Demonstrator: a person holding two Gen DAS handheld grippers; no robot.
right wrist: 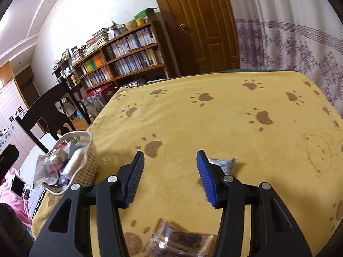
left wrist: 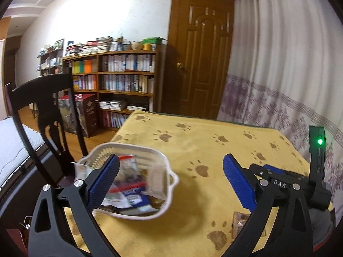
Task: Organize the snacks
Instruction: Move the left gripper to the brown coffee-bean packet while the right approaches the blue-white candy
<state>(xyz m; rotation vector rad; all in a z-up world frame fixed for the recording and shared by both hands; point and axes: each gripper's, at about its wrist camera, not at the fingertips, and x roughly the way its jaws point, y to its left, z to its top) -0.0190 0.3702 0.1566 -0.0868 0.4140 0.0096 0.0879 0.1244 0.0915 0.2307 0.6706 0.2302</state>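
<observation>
The white basket [left wrist: 171, 178] sits near the left edge of the counter [left wrist: 214, 150], and it is full of snacks. Inside is a clear bag [left wrist: 128, 167] with brown bits in it, a blue and white packet [left wrist: 137, 200], something with a red stripe and a pale wrapped bar [left wrist: 156, 180]. One clear bag hangs over the rim on the side by the chair. The picture is a bit blurry there, so I can't read any labels.

Two snacks lie outside the basket on the yellow paw-print cloth [right wrist: 214, 117]. A clear packet with something brown inside [right wrist: 180, 238] lies right below the right gripper [right wrist: 170, 175]. A small pale blue packet [right wrist: 223, 163] lies just past that gripper's right finger, partly hidden by it.

The right gripper is wide open and holds nothing — its blue pads [right wrist: 205, 177] are far apart above the cloth. The left gripper [left wrist: 170, 176] is wide open too, up by the basket, with one blue pad in front of the basket's snacks and nothing held between the pads.

Behind the counter stands a dark chair [left wrist: 49, 111], then a bookshelf [left wrist: 126, 75] full of books, a brown door [left wrist: 203, 60] and a pale curtain [left wrist: 289, 64].
</observation>
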